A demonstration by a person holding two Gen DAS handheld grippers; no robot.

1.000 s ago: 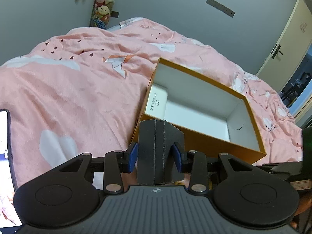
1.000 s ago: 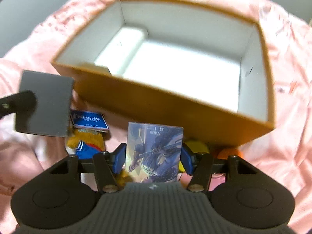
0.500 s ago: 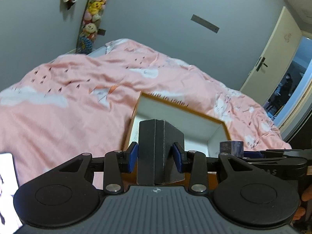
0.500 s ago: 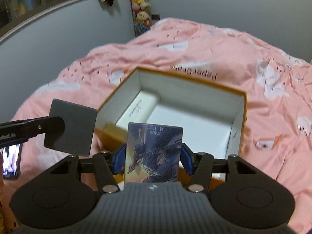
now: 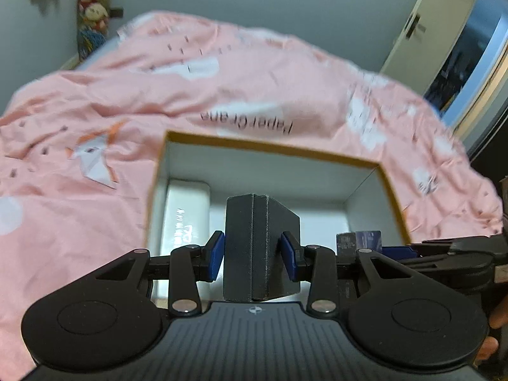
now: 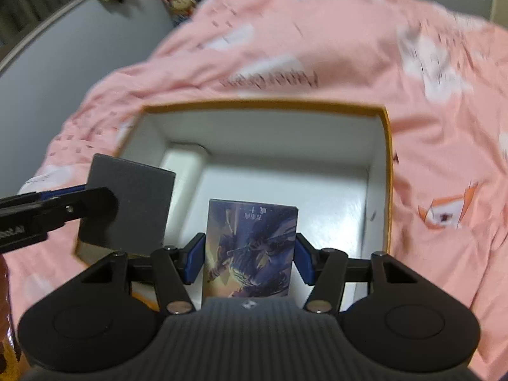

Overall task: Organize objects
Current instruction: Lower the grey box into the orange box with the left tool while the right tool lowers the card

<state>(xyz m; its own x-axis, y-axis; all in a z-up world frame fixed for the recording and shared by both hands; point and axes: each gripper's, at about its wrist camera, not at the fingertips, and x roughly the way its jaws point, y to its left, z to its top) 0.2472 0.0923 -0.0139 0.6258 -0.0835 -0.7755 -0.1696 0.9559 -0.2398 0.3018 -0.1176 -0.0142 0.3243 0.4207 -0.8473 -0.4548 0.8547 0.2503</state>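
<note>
An open orange box with a white inside (image 5: 270, 149) (image 6: 388, 171) lies on the pink bed. My left gripper (image 5: 253, 250) is shut on a dark grey box (image 5: 258, 247), held above the box's near left part; it also shows in the right wrist view (image 6: 127, 203). My right gripper (image 6: 250, 258) is shut on a small illustrated blue box (image 6: 252, 247), held over the orange box's near side; it shows at the right in the left wrist view (image 5: 358, 241). A white item (image 5: 185, 212) lies inside the orange box at its left.
The pink duvet (image 5: 127, 111) with white and orange prints covers the bed all around. Plush toys (image 5: 92, 6) hang on the grey wall at the far left. A door (image 5: 428, 31) stands at the far right.
Both grippers have moved forward and tilted down, so both held boxes now hang over the open orange box. Both grips are unchanged.
</note>
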